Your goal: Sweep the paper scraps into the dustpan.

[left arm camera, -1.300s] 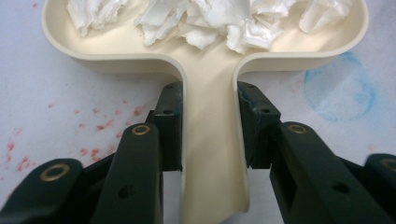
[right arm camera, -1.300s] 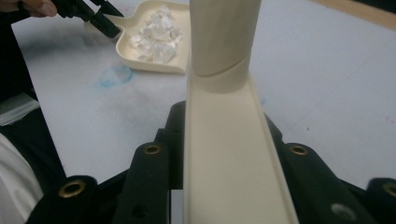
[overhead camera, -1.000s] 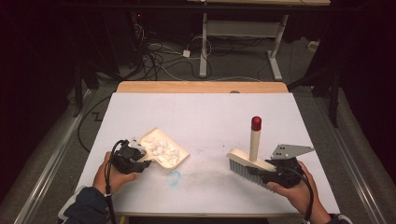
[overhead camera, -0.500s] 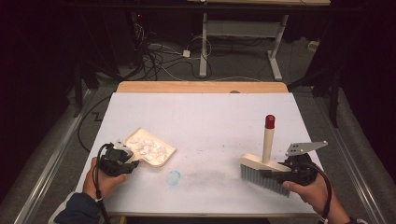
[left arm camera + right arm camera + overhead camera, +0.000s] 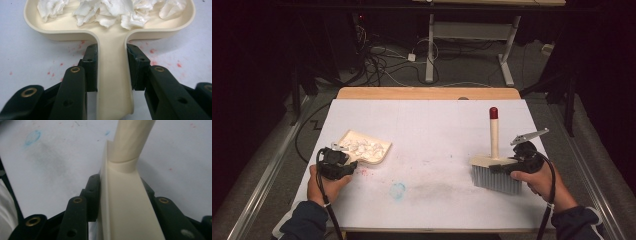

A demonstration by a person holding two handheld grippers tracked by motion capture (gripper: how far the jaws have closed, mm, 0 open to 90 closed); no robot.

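Nearest, at the table's front edge: two forearms in dark sleeves, one gripper per hand.

Left gripper (image 5: 343, 165): jaws clamped from both sides on the flat handle of the dustpan (image 5: 113, 82). One dustpan, cream plastic, resting on the white table (image 5: 432, 125) at near left, its mouth turned away to the far right. Holding it by the handle probably keeps the tray level so the load stays put. Load: a heap of torn white paper scraps (image 5: 117, 11), too tangled to count, lying inside the tray.

Right gripper (image 5: 504, 167): jaws have just been opening a little, yet the brush's cream block sits between them with the pads against it, so I read it as gripped. One brush (image 5: 495, 172), near right, grey bristles down, handle upright with a red tip (image 5: 493, 113). Bristles appear at or just above the surface; cannot tell which.

Between the two tools: one blue ring mark (image 5: 398, 190), a grey smudge, faint red specks.

Far side: wooden table edge, then cables and desk legs on the floor.
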